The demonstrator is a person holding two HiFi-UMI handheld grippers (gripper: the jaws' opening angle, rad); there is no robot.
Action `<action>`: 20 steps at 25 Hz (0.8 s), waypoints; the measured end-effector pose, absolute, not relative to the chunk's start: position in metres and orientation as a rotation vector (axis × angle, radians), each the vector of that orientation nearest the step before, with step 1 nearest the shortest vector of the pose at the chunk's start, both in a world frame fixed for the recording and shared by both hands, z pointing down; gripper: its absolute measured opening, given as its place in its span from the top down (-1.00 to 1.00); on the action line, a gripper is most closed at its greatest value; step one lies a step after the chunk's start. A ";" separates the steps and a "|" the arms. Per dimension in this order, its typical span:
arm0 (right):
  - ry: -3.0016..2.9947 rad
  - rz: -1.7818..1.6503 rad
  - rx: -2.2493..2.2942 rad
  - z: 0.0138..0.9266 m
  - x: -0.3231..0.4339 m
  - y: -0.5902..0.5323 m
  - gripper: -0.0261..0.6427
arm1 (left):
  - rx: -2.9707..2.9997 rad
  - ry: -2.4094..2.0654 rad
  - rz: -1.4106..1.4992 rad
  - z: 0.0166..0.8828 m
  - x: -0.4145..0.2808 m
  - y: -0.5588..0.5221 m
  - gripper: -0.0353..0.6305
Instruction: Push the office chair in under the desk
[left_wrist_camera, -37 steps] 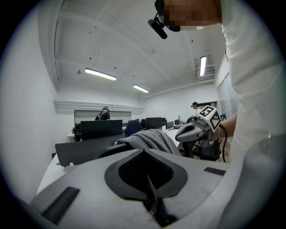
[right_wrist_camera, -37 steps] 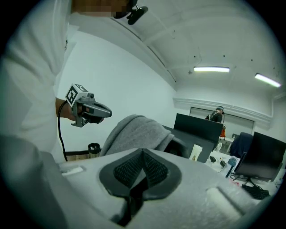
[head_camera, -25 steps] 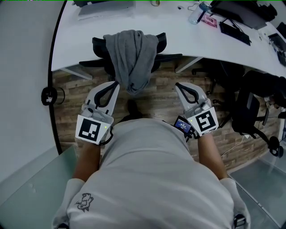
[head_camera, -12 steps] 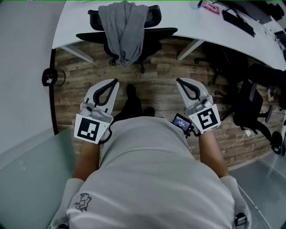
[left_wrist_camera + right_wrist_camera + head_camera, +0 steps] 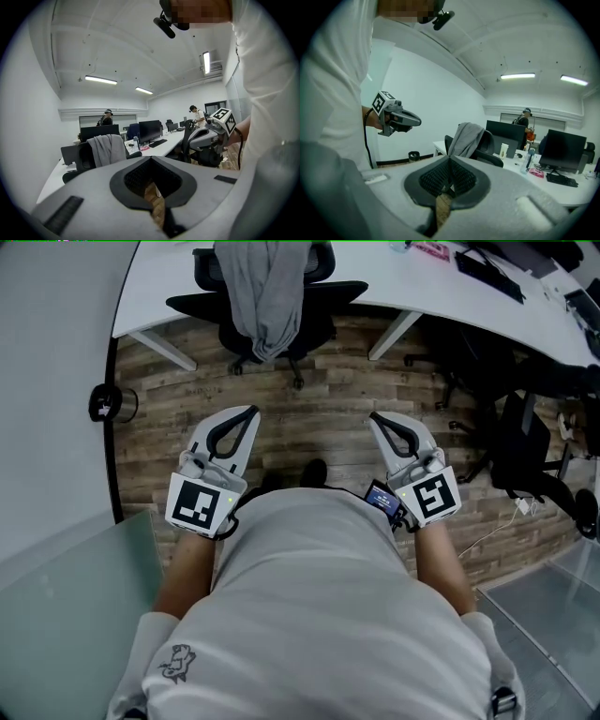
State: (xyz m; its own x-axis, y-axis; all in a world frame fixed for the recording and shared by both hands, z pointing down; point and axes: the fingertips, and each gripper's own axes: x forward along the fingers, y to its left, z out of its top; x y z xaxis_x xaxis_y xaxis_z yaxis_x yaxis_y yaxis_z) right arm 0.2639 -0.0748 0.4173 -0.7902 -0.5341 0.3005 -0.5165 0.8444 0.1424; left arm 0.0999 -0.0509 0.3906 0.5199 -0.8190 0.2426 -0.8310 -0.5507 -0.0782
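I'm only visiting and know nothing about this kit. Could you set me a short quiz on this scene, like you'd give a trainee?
1. Multiple choice: what hangs over the back of the office chair? A) a grey garment; B) a backpack; C) nothing.
2. True or false: the left tool and the right tool are both touching the chair.
3. Fill in: each tool's jaws are ___, with nothing held between them.

Key
1. A.
2. False: both are held clear of it, over the wooden floor.
3. shut.
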 end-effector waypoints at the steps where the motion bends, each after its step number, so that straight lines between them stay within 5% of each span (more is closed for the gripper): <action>1: -2.685 -0.069 0.803 0.416 0.262 -0.069 0.92 | 2.706 -1.454 0.379 0.388 0.099 -0.046 0.90; 20: -2.680 -0.086 0.848 0.407 0.152 0.048 0.92 | 2.752 -1.416 0.329 0.378 -0.005 0.074 0.90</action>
